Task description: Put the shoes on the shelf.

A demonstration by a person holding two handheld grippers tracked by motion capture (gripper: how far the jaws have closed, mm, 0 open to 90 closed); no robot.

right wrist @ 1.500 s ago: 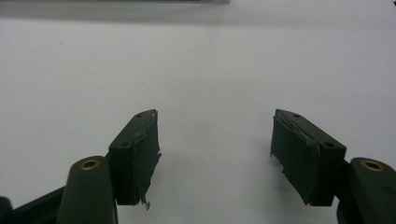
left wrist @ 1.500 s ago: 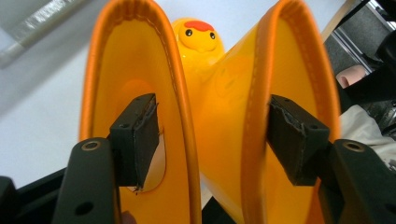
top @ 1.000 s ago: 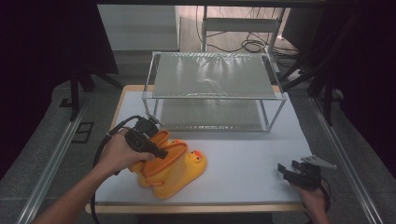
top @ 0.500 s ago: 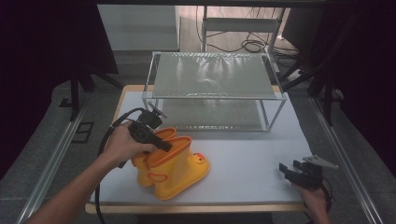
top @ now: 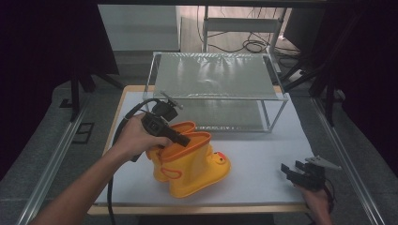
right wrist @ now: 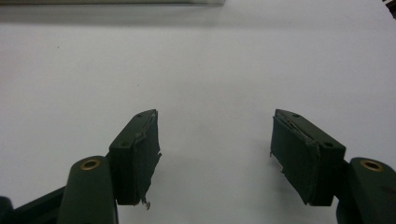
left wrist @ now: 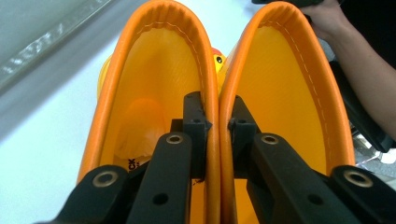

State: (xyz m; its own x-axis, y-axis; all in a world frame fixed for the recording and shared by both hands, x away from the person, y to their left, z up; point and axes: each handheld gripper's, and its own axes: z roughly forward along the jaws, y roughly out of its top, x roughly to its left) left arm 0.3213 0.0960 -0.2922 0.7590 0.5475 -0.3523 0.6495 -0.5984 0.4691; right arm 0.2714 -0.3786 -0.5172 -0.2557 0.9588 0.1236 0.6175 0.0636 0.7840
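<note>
Pinching the two touching inner walls of a pair of yellow rain boots [top: 192, 164], the left gripper [top: 180, 139] is seen with one jaw inside each boot opening; the jaws have just been closing, and the orange-trimmed rims are now pressed together between the pads. In the left gripper view the left gripper [left wrist: 217, 116] is seen down between the two orange rims, with a small duck face visible on a toe beyond. The gripper is held in the left hand [top: 133, 138], its cable trailing back along the forearm. The boots are seen toes forward on the white table [top: 263, 159], near its front left, just before a wire-framed shelf rack [top: 216, 89]. Well apart, at the front right corner, the right gripper [top: 294, 171] is held low over bare tabletop, its jaws spread wide with nothing between them.
</note>
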